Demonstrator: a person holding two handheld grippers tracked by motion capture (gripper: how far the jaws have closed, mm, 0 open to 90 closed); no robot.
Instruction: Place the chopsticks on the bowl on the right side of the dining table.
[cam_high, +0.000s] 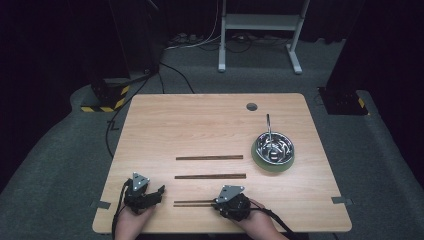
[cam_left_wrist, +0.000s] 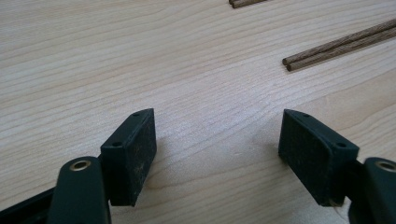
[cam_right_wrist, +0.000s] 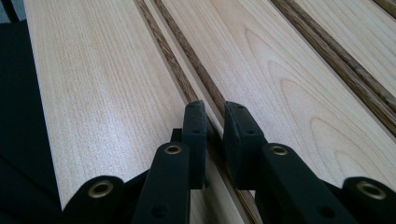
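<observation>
Three pairs of dark wooden chopsticks lie level across the pale wooden table (cam_high: 200, 125): a far pair (cam_high: 209, 157), a middle pair (cam_high: 210, 176) and a near pair (cam_high: 192, 202). My right gripper (cam_high: 217, 202) sits at the right end of the near pair. In the right gripper view its jaws (cam_right_wrist: 215, 109) stand close together, with that pair (cam_right_wrist: 187, 51) running between them on the table. My left gripper (cam_high: 158, 193) rests on the table left of the near pair. It is open (cam_left_wrist: 217, 126), with bare wood between its pads.
A shiny metal bowl with a green outer wall (cam_high: 260, 161) stands at the right of the table, and a metal handle (cam_high: 268, 125) sticks out of it. A round cable hole (cam_high: 251, 106) lies near the far edge. The table's front edge is just behind both hands.
</observation>
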